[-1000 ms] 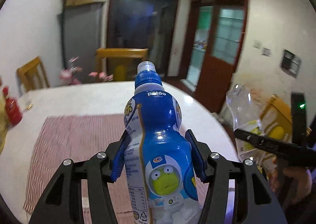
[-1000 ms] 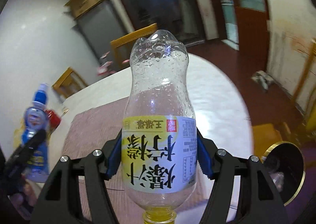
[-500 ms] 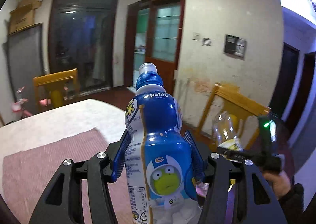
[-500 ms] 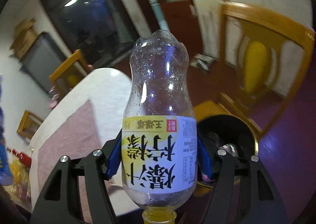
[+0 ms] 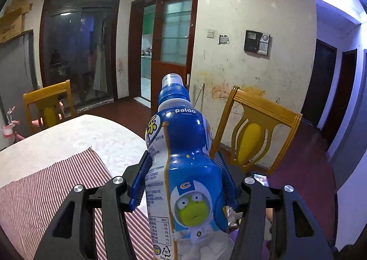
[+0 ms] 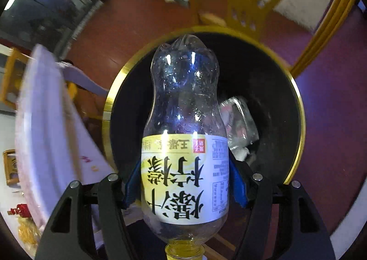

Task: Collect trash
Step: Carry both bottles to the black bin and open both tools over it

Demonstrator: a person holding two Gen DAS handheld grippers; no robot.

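Clear lemon bottle (image 6: 184,136) is held inverted in the right tongs (image 6: 184,187), above the black gold-rimmed bin (image 6: 296,108). Blue bottle (image 5: 183,168) is clamped upright in the left tongs (image 5: 183,182), beyond the bench (image 5: 68,136) edge.

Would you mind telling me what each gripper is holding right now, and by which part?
The left gripper clamps a blue plastic drink bottle around its lower body. The right gripper clamps a clear plastic bottle at its yellow-and-white label, cap towards the camera.
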